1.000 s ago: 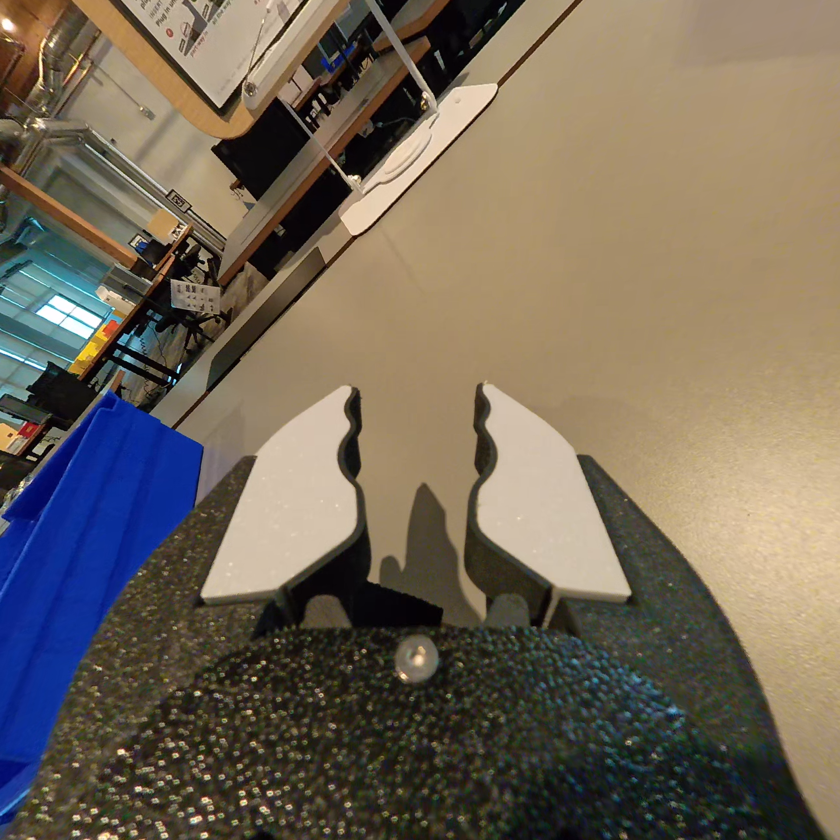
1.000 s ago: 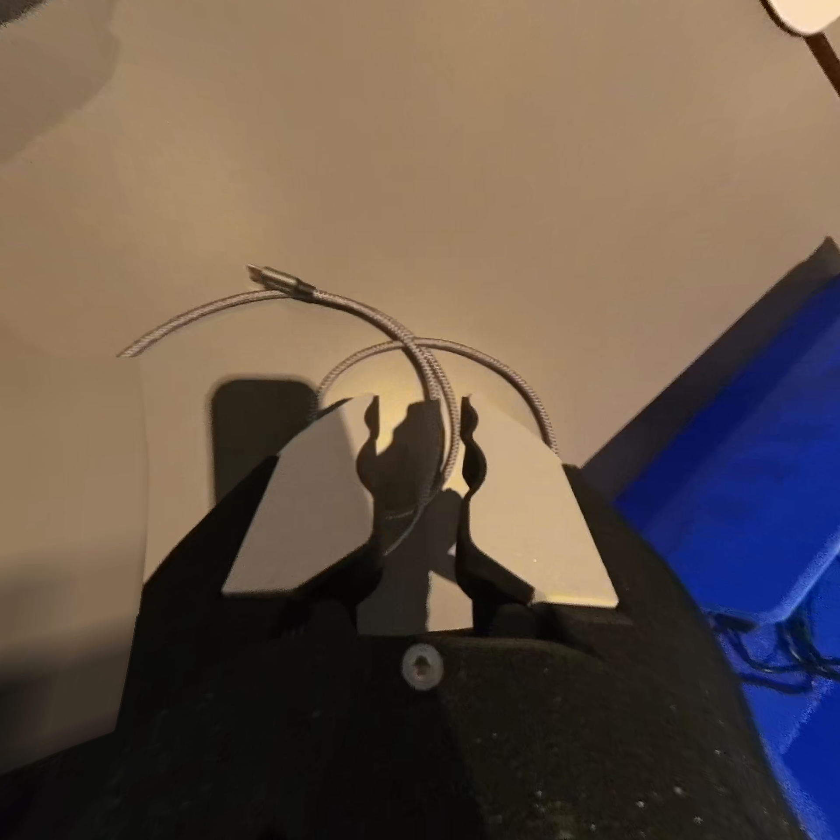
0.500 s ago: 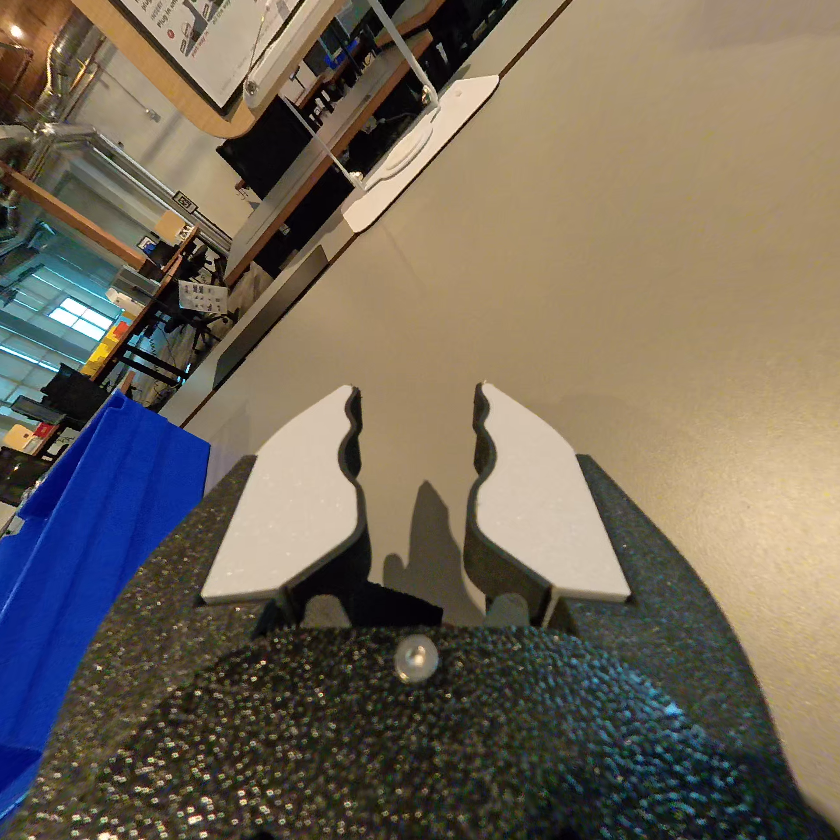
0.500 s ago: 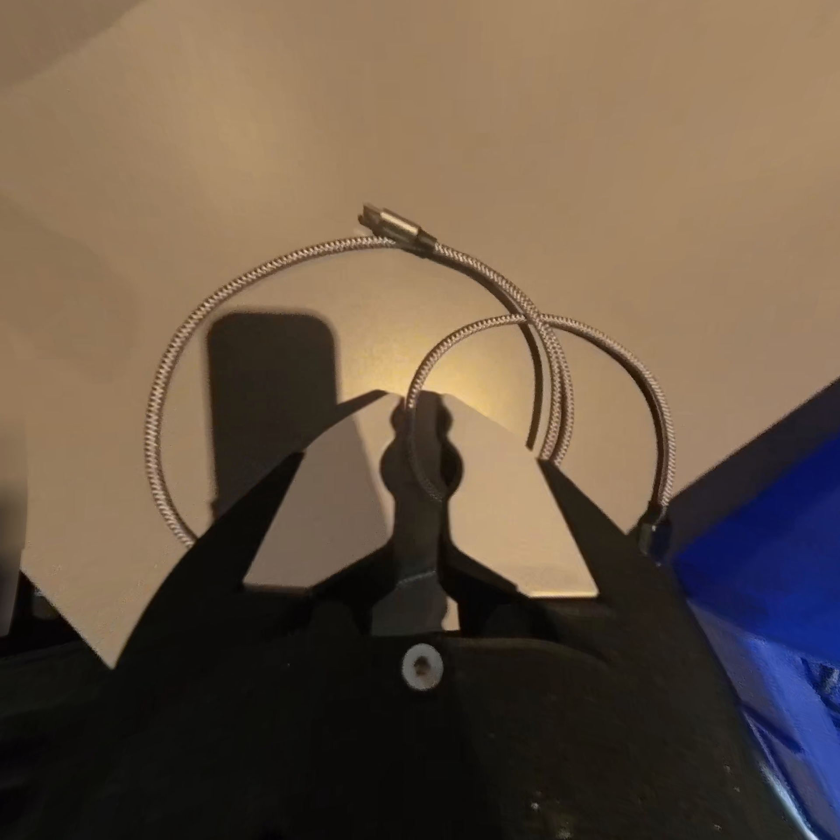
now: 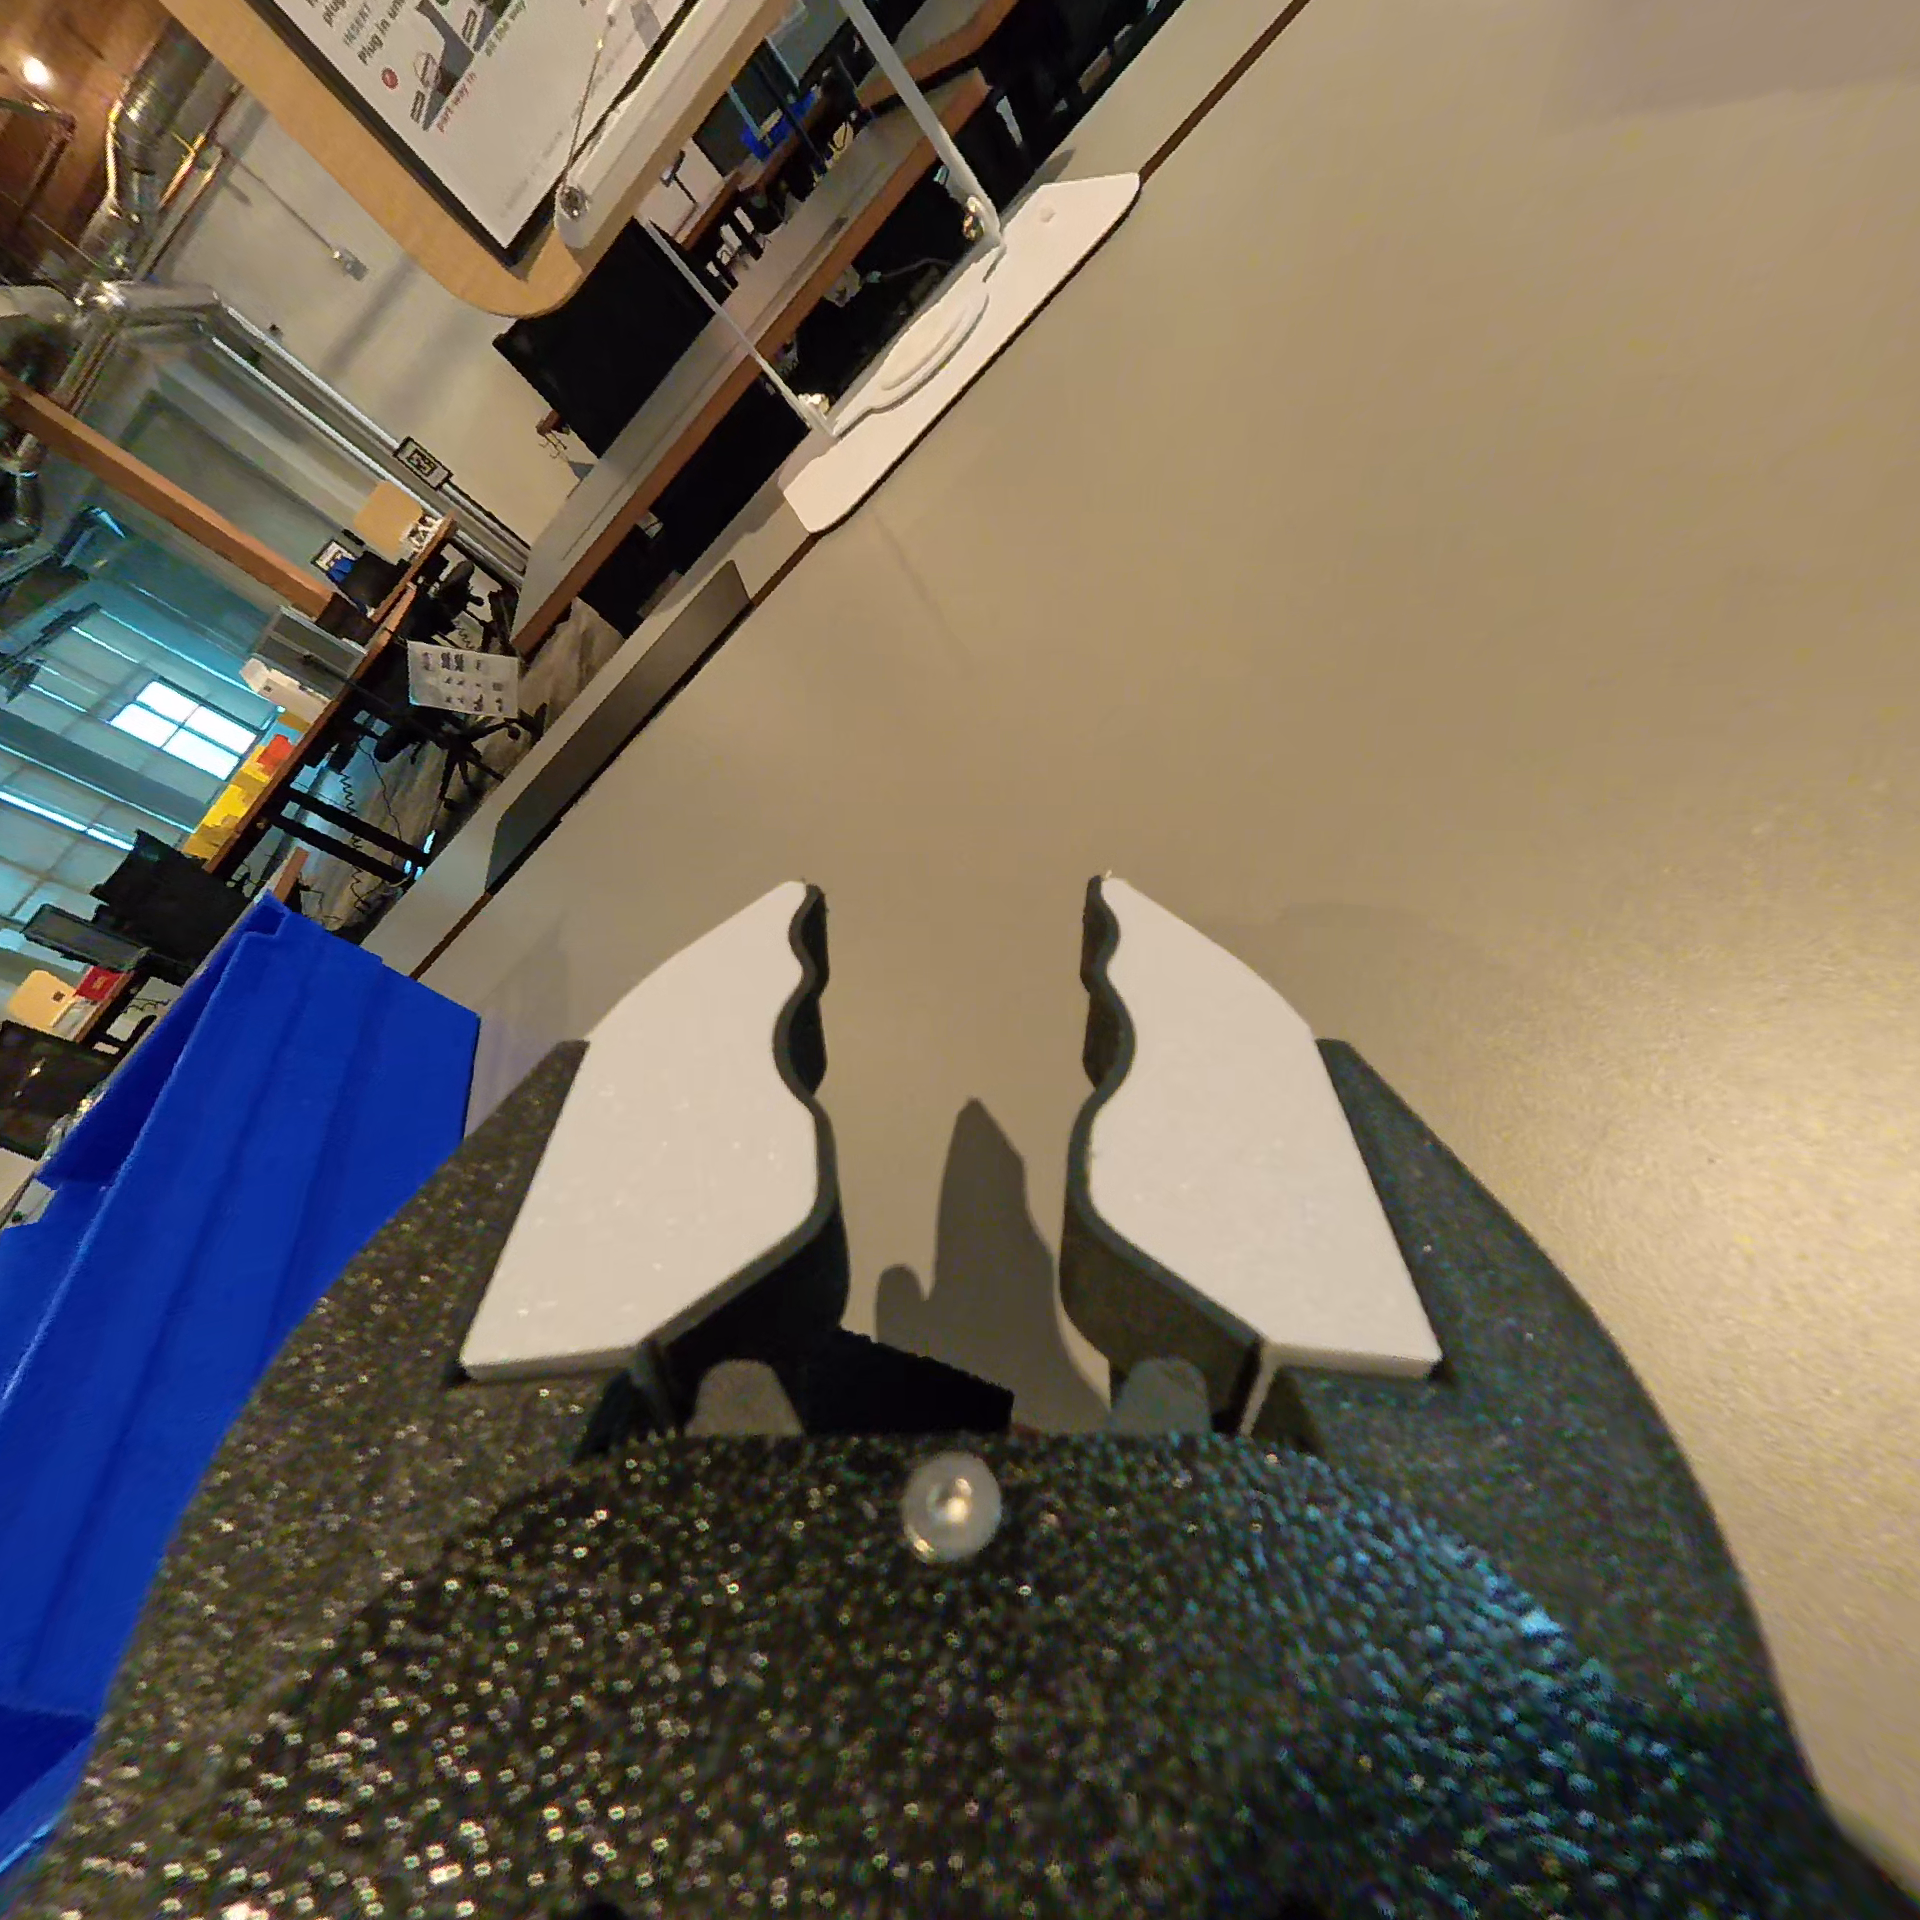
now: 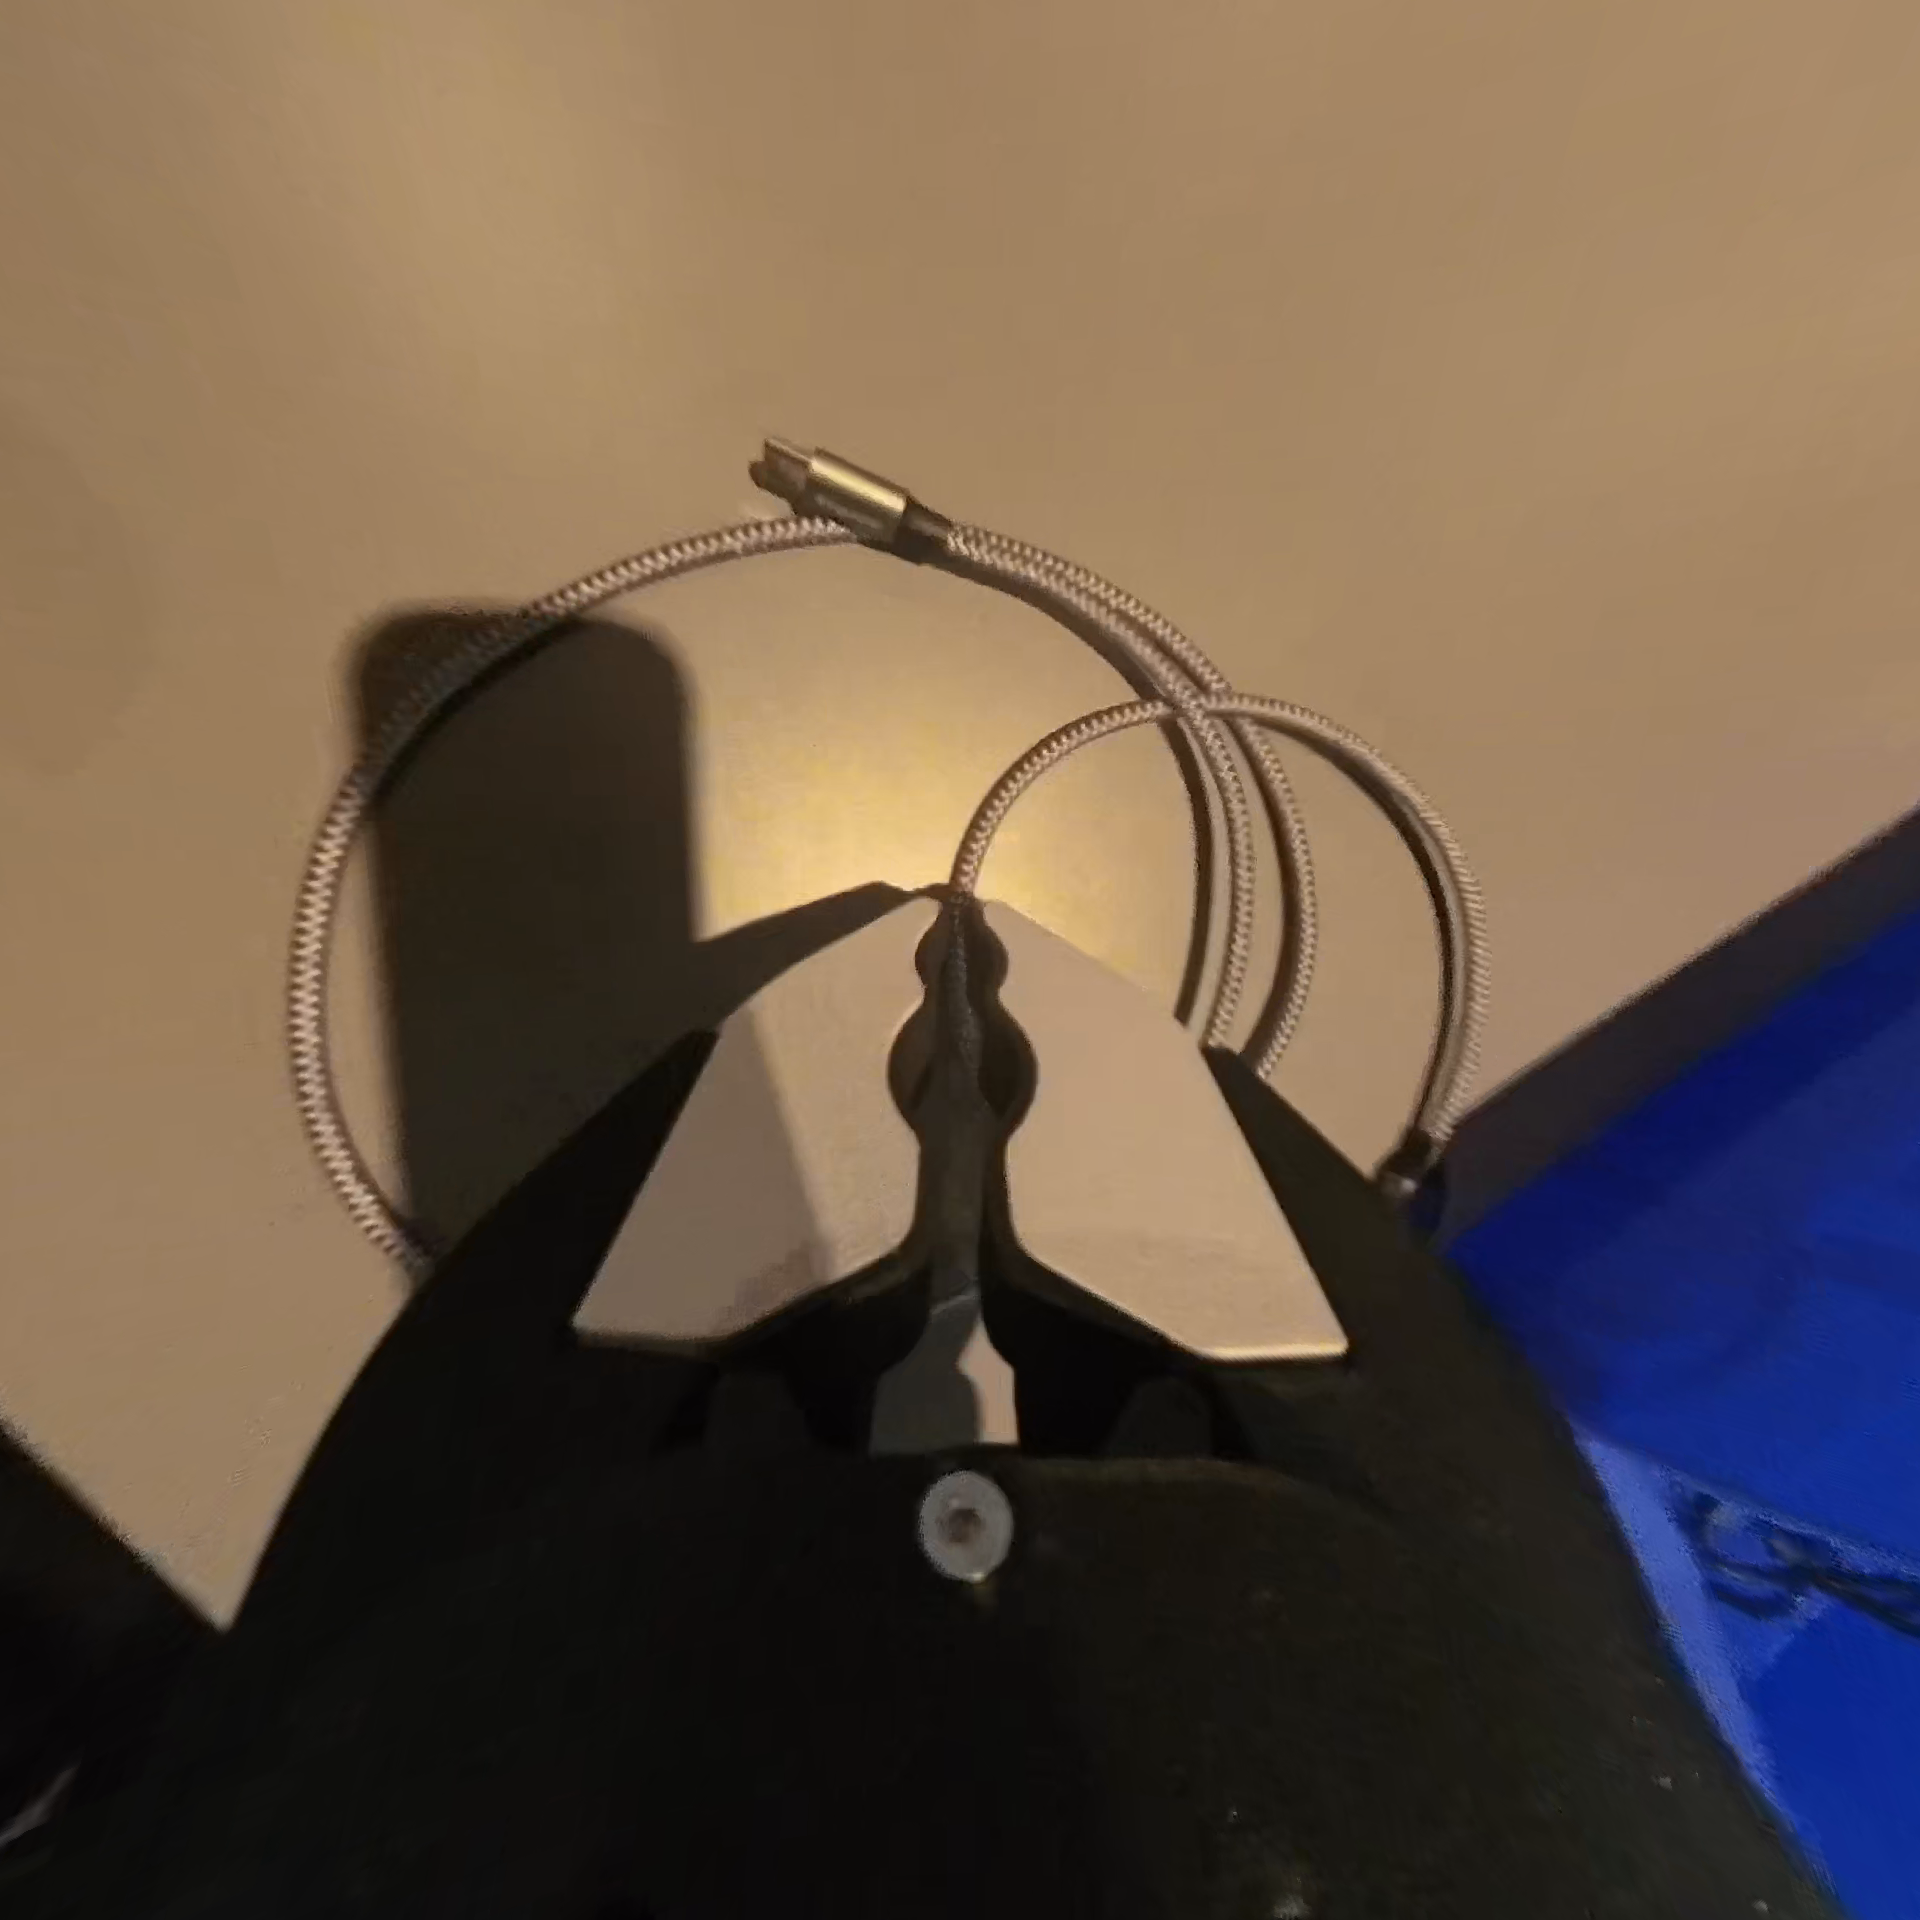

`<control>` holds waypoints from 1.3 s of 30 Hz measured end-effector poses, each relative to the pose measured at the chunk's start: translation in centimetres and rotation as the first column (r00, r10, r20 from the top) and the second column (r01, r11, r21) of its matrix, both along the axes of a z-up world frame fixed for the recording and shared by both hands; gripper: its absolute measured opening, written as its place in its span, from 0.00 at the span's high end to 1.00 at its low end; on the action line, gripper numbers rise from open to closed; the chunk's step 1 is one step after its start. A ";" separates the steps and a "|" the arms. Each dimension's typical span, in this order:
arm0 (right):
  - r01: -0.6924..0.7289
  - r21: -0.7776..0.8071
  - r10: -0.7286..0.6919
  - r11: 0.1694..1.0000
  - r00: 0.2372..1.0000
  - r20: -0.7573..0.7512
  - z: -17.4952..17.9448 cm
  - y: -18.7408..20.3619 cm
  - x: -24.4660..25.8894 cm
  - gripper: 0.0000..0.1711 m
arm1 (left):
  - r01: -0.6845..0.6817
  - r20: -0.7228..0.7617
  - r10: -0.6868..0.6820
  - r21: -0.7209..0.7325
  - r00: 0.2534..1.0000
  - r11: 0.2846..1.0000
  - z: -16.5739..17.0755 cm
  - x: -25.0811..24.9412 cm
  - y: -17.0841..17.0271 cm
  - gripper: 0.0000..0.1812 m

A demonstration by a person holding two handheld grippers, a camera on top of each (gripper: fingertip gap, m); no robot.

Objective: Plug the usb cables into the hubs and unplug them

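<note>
The right tool (image 6: pixel 951 902) points down at the beige counter (image 6: pixel 935 260), its jaws pinched tight on a braided grey usb cable (image 6: pixel 1091 613). The cable loops on the counter beside a blue bin (image 6: pixel 1714 1195). The left tool (image 5: pixel 948 904) lies low and tilted over bare counter, jaws apart, holding nothing.

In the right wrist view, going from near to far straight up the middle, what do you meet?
Right gripper, shut on the braided cable → the cable's small loop just past the fingertips → the cable's metal plug → bare tan tabletop.
</note>
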State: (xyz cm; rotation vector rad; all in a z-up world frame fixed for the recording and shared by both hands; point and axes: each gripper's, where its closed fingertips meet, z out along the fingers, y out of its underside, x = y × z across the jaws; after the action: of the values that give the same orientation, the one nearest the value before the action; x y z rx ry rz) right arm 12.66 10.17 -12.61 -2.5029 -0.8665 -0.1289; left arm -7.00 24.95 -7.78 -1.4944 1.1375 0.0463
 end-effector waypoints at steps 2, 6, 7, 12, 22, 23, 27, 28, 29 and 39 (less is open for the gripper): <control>-0.020 0.050 0.015 0.999 0.995 0.097 0.3 0.3 0.6 0.99 | 0.000 0.001 0.000 -0.001 1.000 1.000 0.0 0.0 0.0 0.74; -0.055 0.186 0.025 0.981 0.987 0.161 3.5 1.2 0.2 1.00 | -0.001 -0.005 0.001 -0.003 1.000 1.000 -0.1 0.0 0.0 0.74; -0.063 0.230 0.019 0.971 0.982 0.187 4.9 1.5 0.3 1.00 | -0.001 -0.005 0.001 -0.004 1.000 1.000 -0.1 0.0 0.0 0.74; -0.107 0.460 -0.026 0.882 0.961 0.274 14.4 2.4 0.5 1.00 | -0.001 -0.002 0.001 -0.006 1.000 1.000 -0.1 0.0 0.0 0.74; -0.152 0.217 0.147 0.964 0.988 0.039 10.5 -1.2 -3.1 0.93 | 0.009 0.005 -0.009 -0.004 1.000 1.000 0.0 0.0 -0.1 0.74; -0.156 0.178 0.166 0.972 0.985 -0.043 8.6 -2.1 -4.2 0.89 | 0.011 0.005 -0.011 -0.002 1.000 1.000 0.0 0.0 -0.2 0.75; -0.171 0.045 0.176 0.984 0.974 -0.146 2.4 -4.9 -6.1 0.79 | 0.008 -0.011 -0.008 -0.003 1.000 1.000 -0.2 0.1 -0.1 0.75; -0.159 0.034 0.162 0.987 0.980 -0.118 1.5 -4.9 -5.7 0.78 | 0.007 -0.014 -0.007 -0.001 1.000 1.000 -0.2 0.1 -0.1 0.75; -0.148 0.027 0.150 0.989 0.984 -0.098 1.0 -4.9 -5.5 0.77 | 0.007 -0.015 -0.007 0.001 1.000 1.000 -0.2 0.1 -0.1 0.75; -0.138 -0.033 0.131 0.990 0.978 -0.162 -0.2 -4.7 -6.1 0.98 | 0.004 -0.016 -0.004 0.004 1.000 1.000 -0.2 0.0 -0.1 0.75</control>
State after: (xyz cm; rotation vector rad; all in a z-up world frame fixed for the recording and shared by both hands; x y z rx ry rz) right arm 6.53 5.51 -12.76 -2.4461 -0.9772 0.1360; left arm -6.97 24.80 -7.95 -1.4907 1.1531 0.0576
